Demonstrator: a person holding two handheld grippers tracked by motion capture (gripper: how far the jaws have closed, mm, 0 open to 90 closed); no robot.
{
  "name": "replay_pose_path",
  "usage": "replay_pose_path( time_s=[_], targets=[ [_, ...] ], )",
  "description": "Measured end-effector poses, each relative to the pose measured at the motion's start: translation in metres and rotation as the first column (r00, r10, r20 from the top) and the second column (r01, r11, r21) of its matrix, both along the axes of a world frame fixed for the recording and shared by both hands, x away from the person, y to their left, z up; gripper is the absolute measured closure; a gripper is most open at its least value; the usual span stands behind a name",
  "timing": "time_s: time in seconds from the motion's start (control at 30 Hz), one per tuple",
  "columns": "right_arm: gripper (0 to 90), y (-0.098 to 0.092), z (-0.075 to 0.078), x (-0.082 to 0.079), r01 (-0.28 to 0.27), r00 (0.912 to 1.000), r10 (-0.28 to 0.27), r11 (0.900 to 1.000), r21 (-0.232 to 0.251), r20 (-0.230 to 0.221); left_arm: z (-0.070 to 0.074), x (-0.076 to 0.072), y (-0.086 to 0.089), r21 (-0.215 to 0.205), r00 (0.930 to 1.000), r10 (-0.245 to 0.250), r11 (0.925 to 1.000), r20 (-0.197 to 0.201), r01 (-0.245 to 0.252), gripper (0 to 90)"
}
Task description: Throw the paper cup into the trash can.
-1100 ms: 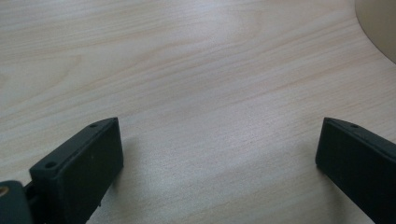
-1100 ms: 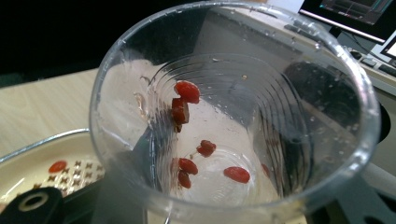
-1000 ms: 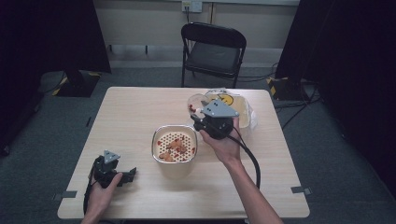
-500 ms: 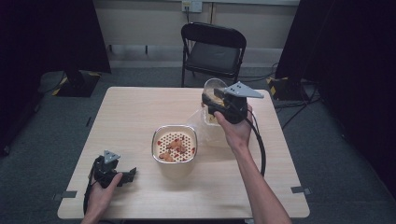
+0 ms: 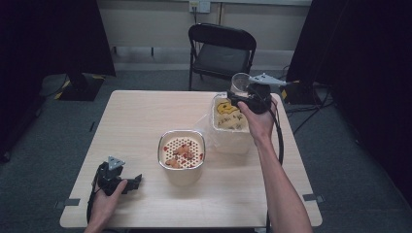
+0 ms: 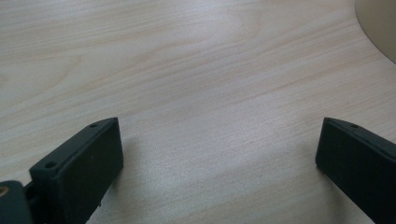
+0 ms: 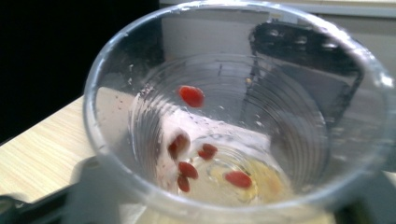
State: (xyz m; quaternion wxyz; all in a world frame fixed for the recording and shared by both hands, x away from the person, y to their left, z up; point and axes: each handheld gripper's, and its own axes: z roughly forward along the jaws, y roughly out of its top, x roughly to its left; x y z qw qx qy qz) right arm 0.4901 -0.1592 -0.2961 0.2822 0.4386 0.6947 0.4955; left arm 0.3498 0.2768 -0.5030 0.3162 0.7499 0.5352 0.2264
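My right gripper (image 5: 244, 92) is raised over the table's far right part, shut on a clear plastic cup (image 5: 239, 83). In the right gripper view the cup (image 7: 233, 121) is seen from its mouth, tilted, with several red berries (image 7: 192, 95) stuck to its wet inside. Below the hand sits a clear packet with a yellow cartoon print (image 5: 229, 120). A cream container with a perforated insert (image 5: 181, 155) holds orange and red pieces at the table's middle. My left gripper (image 5: 132, 183) rests on the near left of the table, open, with bare wood between its jaws (image 6: 219, 140).
The light wooden table (image 5: 131, 121) has free room on its left half and along the front. A black folding chair (image 5: 221, 48) stands behind the far edge. Dark curtains flank the room. A cable trails from the right gripper along the forearm.
My right gripper has lifted the cup from beside the cream container and carried it up and back to the right, over the printed packet. The left gripper has not moved.
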Motion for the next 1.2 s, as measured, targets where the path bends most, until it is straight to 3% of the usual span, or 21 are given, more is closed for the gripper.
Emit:
replay_pose_path(
  time_s=[0.17,0.57,0.8,0.87,0.93,1.2],
  targets=[
    [19.0,-0.005,-0.003,0.006,0.022,0.9995,-0.022,1.000,-0.009,-0.020,0.000,0.000,0.000,-0.001,1.0000,0.000,1.0000,0.000,0.000,0.3],
    [17.6,-0.010,-0.009,0.000,0.011,0.9992,-0.011,1.000,-0.005,-0.040,0.000,0.000,0.000,0.000,1.0000,0.000,1.0000,0.000,0.000,0.3],
    [14.9,-0.014,-0.018,-0.022,-0.021,0.9981,0.021,1.000,-0.010,-0.058,0.000,0.000,0.000,0.000,1.0000,0.000,1.0000,0.001,0.000,0.3],
    [14.6,-0.016,-0.021,-0.031,-0.027,0.9980,0.025,0.999,-0.040,-0.058,0.000,0.000,0.000,0.000,1.0000,0.000,1.0000,0.000,0.000,0.3],
    [14.6,-0.020,-0.024,-0.039,-0.031,0.9975,0.028,0.999,-0.036,-0.065,0.000,0.000,0.000,0.000,1.0000,0.000,1.0000,0.001,0.000,0.3],
    [14.5,-0.037,-0.043,-0.076,-0.003,0.9967,-0.002,0.999,-0.052,-0.082,0.000,0.000,0.000,0.001,1.0000,0.000,1.0000,0.000,0.000,0.3]
  ],
)
